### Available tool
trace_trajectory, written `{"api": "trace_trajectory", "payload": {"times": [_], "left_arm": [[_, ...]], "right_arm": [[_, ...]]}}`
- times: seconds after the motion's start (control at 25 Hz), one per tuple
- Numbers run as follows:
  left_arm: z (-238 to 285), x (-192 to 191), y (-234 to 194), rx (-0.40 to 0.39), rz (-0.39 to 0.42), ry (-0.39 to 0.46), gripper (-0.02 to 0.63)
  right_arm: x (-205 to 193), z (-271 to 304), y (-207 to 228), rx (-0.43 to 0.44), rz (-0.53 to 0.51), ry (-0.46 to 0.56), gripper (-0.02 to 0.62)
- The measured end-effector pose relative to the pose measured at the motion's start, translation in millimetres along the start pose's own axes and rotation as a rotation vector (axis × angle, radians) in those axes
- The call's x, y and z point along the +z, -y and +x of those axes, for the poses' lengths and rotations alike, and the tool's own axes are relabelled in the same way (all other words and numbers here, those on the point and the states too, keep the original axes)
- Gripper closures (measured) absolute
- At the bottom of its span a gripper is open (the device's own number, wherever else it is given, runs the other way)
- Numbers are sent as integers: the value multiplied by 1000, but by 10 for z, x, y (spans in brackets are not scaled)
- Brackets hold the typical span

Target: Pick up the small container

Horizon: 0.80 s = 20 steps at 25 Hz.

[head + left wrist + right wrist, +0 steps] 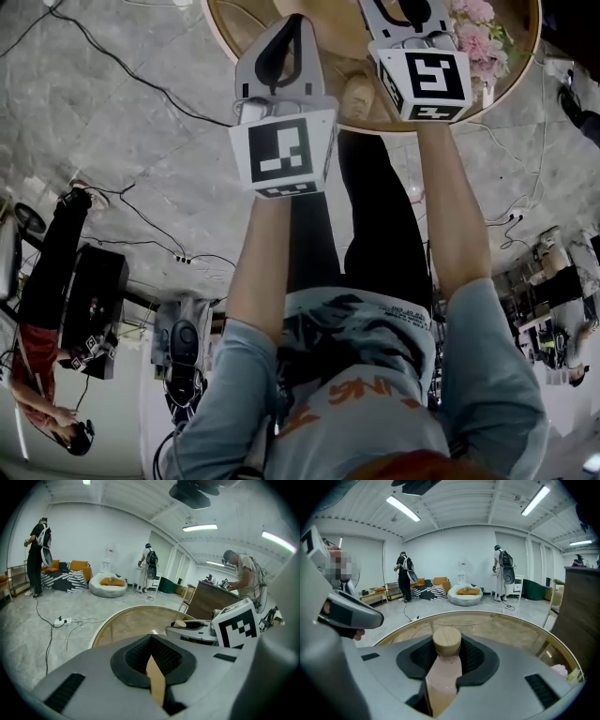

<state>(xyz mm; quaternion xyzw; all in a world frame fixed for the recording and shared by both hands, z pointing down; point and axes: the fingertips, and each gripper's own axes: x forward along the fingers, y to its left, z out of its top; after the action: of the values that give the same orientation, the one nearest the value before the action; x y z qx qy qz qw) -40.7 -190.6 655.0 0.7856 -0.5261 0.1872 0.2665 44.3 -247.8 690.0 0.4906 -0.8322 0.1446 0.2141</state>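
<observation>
Right gripper [447,649] pinches the container [443,677] between its pads, over the table [511,626]. Left gripper [151,641] sits alongside, jaws pressed together and empty. Danger here: the pads seem to bite mostly at the wooden lid [446,639], so the smooth body may tilt or slip out.

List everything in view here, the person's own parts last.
small container: one, pinkish with wooden lid, in the right gripper.
round table: one, wooden top, pale rim, before the person.
flowers: one bunch, pink, at the table's edge.
beanbag: one, white with orange cushion, across the room.
power strip: one, white, on the floor.
other people: at least three, mixed clothing, standing around the room.
left gripper: one, grey, fingers together, empty, over the table's near edge.
right gripper: one, grey, fingers closed on the small container.
arms: two, light-blue sleeves, holding the grippers.
</observation>
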Motion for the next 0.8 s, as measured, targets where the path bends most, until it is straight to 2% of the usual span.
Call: {"api": "trace_trajectory", "payload": {"times": [0.16, 0.4, 0.8], "left_arm": [[16, 44, -11, 10, 11, 3, 583], [-125, 146, 69, 23, 21, 26, 583], [-683, 788, 380, 86, 26, 117, 583]], "right_arm": [[3, -70, 60, -8, 38, -34, 457], [162, -426, 91, 12, 70, -28, 457], [966, -1209, 64, 55, 57, 54, 459]]}}
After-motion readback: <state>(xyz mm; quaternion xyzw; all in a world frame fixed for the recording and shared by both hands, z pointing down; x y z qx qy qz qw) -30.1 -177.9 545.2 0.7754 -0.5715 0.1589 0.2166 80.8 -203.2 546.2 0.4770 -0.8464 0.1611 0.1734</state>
